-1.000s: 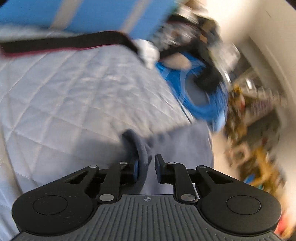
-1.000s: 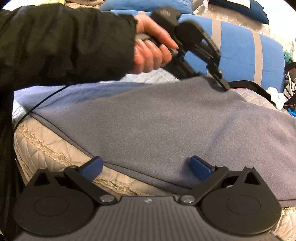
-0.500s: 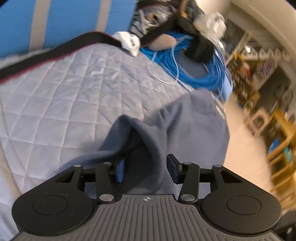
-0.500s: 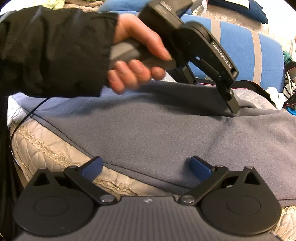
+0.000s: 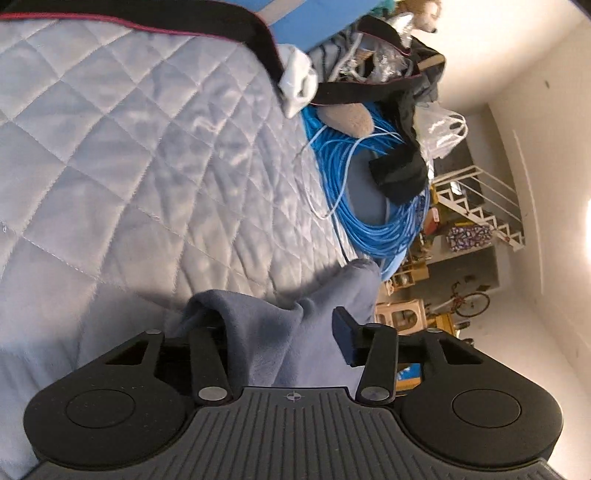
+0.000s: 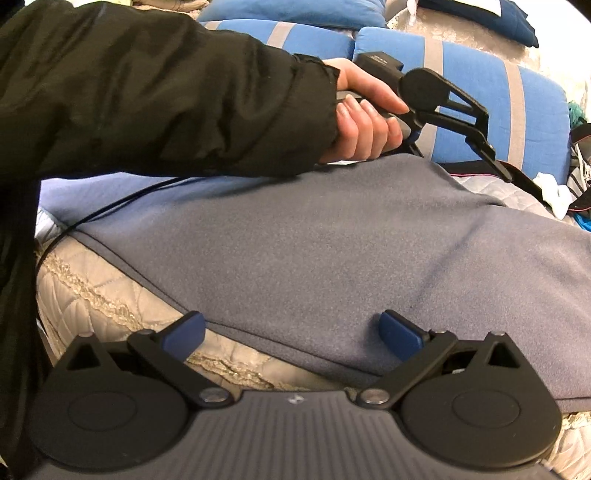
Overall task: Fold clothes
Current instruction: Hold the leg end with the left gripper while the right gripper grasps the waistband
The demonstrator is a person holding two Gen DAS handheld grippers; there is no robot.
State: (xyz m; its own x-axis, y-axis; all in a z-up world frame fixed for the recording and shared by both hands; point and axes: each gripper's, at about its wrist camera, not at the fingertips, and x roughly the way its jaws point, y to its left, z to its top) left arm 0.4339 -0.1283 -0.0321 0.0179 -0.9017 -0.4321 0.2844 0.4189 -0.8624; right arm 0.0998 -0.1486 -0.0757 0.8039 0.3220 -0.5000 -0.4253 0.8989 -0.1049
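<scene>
A grey-blue fleece garment [image 6: 332,240] lies spread across the bed. Its far edge is bunched into a raised fold [image 5: 266,332] that sits between the jaws of my left gripper [image 5: 280,328]. Those jaws are closing. The right pad [image 5: 345,338] stands clear of the cloth, and the fold drapes over the left finger and hides it. In the right wrist view a hand holds the left gripper [image 6: 495,162] low at the garment's far edge. My right gripper [image 6: 293,332] hovers wide open over the near hem with nothing between its pads.
The quilted bed cover [image 5: 129,166] stretches beyond the fold. A blue cable coil [image 5: 369,214], a black strap [image 5: 221,29] and a white cloth [image 5: 299,81] lie at the far side. Blue striped pillows [image 6: 480,92] line the headboard. A black sleeve [image 6: 147,92] crosses the upper left.
The left gripper let go of its tight pinch on the fleece, rolled, and moved right and lower along the far edge. The fold now sits loosely between wider jaws. The right gripper stayed still.
</scene>
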